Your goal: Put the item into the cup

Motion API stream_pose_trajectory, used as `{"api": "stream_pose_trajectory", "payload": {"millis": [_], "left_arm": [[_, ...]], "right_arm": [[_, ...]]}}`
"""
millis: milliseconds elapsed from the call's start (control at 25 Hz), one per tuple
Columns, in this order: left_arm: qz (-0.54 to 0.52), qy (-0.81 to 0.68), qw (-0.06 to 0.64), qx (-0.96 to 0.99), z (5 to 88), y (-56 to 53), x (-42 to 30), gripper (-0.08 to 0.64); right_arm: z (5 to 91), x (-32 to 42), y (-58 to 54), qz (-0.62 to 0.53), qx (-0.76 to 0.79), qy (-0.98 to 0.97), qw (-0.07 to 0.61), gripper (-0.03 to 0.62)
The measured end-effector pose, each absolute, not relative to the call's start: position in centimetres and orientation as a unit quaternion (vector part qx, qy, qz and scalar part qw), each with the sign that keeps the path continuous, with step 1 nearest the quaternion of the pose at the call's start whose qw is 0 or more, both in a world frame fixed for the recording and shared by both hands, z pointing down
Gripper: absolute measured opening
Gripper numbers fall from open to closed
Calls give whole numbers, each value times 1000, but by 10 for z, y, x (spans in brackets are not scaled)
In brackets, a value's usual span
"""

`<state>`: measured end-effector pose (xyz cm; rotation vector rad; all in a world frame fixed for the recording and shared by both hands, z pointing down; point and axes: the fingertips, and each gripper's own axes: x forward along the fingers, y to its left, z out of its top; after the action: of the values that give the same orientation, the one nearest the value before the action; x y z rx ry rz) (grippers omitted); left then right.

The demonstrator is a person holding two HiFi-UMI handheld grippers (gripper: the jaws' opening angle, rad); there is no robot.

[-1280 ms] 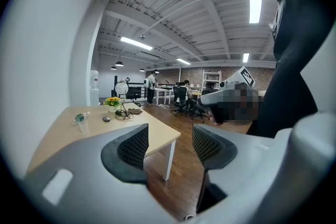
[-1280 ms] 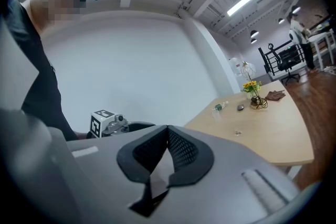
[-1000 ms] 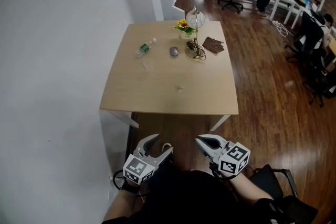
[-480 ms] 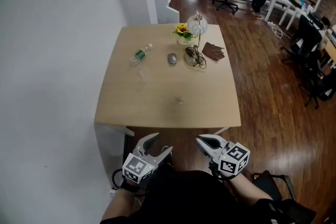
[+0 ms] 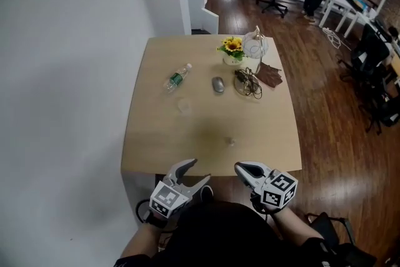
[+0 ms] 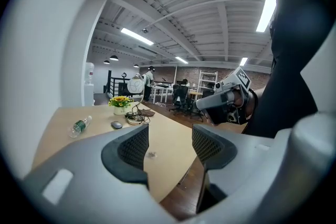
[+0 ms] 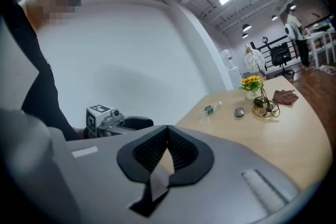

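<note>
Jaws: left gripper (image 6: pixel 170 139) apart, empty; right gripper (image 7: pixel 168 136) closed, plain only in its own view.

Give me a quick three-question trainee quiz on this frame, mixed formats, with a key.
1. True or false: the left gripper has its fingers apart with nothing between them.
2. The plastic bottle on the table is: A) standing upright, B) lying on its side, C) held in a gripper.
3. Which gripper has its fingers closed together?

Key: 1 true. 2 B. 3 the right gripper, shut and empty.
</note>
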<state>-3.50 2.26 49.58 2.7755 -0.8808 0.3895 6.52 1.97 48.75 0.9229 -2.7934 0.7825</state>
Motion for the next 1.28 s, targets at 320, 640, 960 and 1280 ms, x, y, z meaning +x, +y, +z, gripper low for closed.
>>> {"api": "stream_pose_trajectory", "payload": {"millis": [320,640,960,1280], "left_arm": [[138,-283,114,942,507,-22,-53,255],[143,-290,127,938,517,-43,-41,255],[155,-312,132,928,525,-56,-37,255],[173,-336,144,915,542,-61,-46,255]], "right_arm": [[506,44,-26,276,315,-906,67,8],[536,49,-49,283,301,-904,109,8],[544,55,-69,284,280,-909,122,8],[634,71,-96,195,292,-891,289,36]]}}
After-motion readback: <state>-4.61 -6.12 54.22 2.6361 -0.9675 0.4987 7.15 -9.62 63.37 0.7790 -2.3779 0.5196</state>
